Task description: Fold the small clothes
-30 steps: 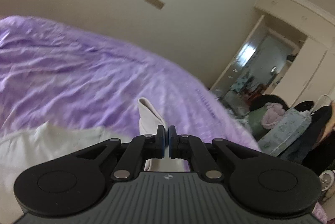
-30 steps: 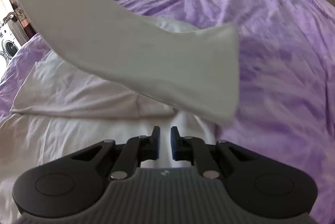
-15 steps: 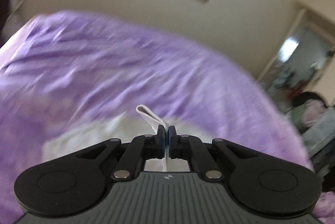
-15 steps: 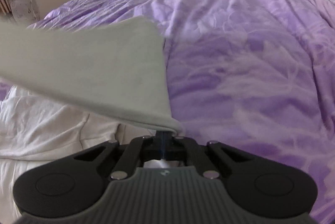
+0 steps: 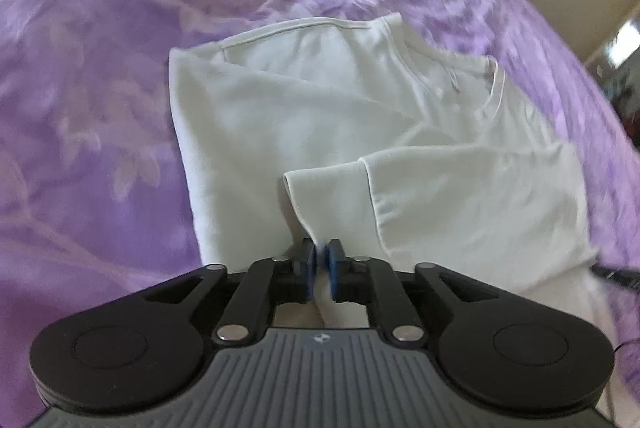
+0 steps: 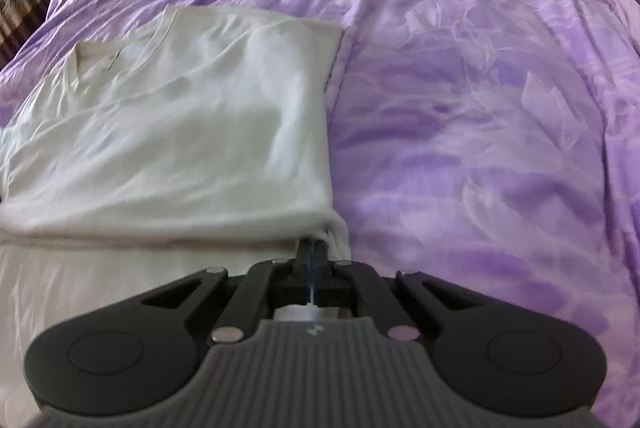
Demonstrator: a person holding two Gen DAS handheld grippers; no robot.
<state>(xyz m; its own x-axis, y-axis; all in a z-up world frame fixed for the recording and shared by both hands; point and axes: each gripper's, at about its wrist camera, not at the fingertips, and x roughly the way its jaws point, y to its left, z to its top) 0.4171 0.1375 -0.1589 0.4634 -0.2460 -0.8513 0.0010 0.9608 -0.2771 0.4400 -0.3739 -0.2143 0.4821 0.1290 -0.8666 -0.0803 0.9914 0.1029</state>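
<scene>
White shirt (image 5: 320, 116) lies on the purple bed (image 5: 100, 108), sides folded in w/ sleeve across. We pinch its near fold: left gripper (image 5: 320, 266) clamps the cuff, right gripper (image 6: 313, 248) the corner. Prob. final fold left.

surface: purple bedspread (image 6: 480, 108), crumpled | on it: folded white shirt (image 6: 180, 116)

Plain white shirt (image 5: 304, 116) on a purple, pale-leaf-patterned bedspread (image 6: 480, 88).
</scene>
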